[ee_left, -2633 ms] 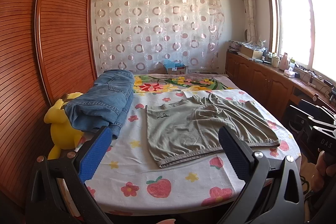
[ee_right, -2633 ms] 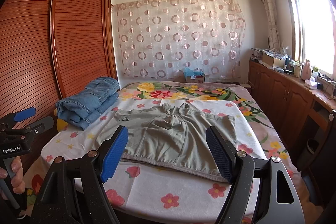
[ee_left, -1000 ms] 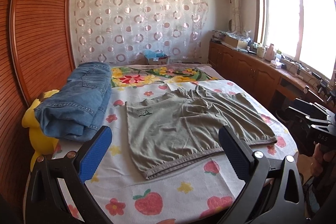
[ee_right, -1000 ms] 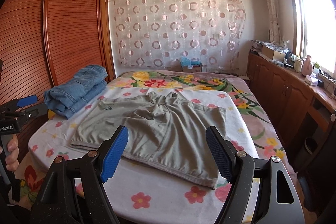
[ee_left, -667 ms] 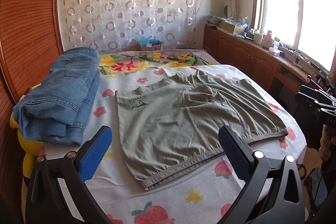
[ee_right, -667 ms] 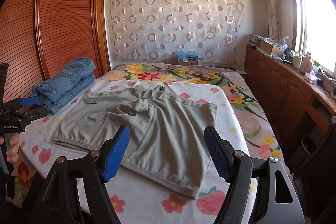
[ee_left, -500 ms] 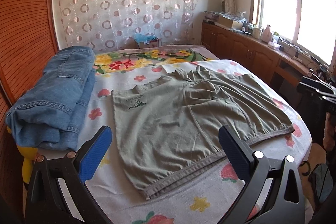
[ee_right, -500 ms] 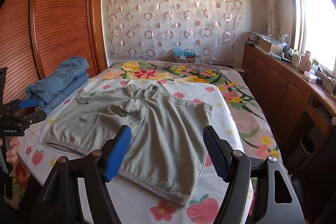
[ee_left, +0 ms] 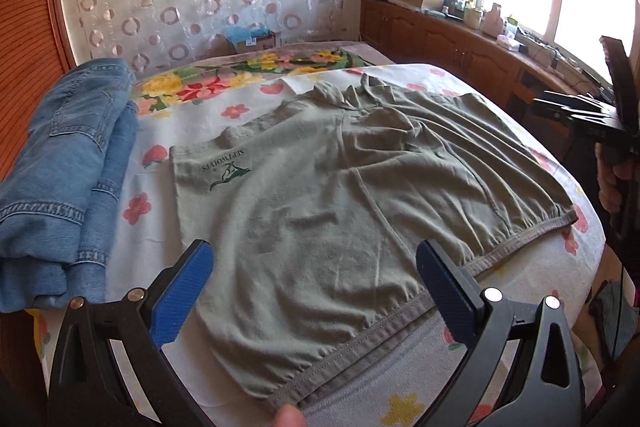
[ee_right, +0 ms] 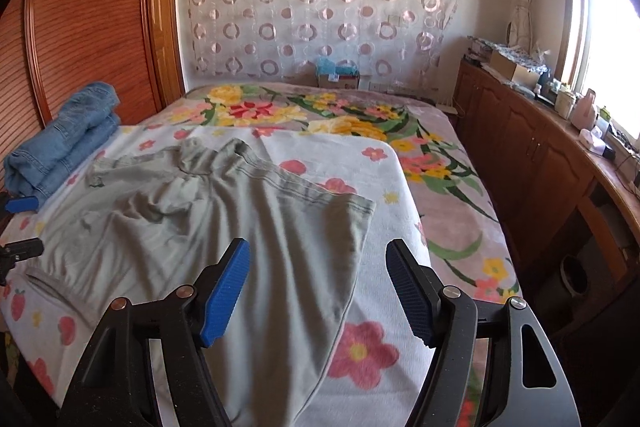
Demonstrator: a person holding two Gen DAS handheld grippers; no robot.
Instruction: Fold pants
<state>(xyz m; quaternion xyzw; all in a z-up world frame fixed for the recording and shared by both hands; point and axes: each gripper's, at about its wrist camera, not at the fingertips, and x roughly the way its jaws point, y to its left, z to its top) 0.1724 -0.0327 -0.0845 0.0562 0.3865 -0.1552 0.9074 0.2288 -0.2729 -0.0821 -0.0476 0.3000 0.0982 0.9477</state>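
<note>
Pants [ee_left: 340,211] flat under both open claws

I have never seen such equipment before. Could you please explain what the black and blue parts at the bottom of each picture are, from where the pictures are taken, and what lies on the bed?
No robot is here. A person holds one hand tool in each hand, and each tool carries a camera that looks forward along its two fingers. The black arms with blue pads are those tools: the left gripper in one picture, the right gripper in the other. Both have their jaws wide open and hold nothing.

Both pictures show the same bed, with a flowered sheet, from its near edge. Grey-green shorts lie spread flat on it; these are the pants to fold. A pile of folded jeans lies beside them on the left. In the left camera's picture, the right tool is visible at the far right edge.
</note>
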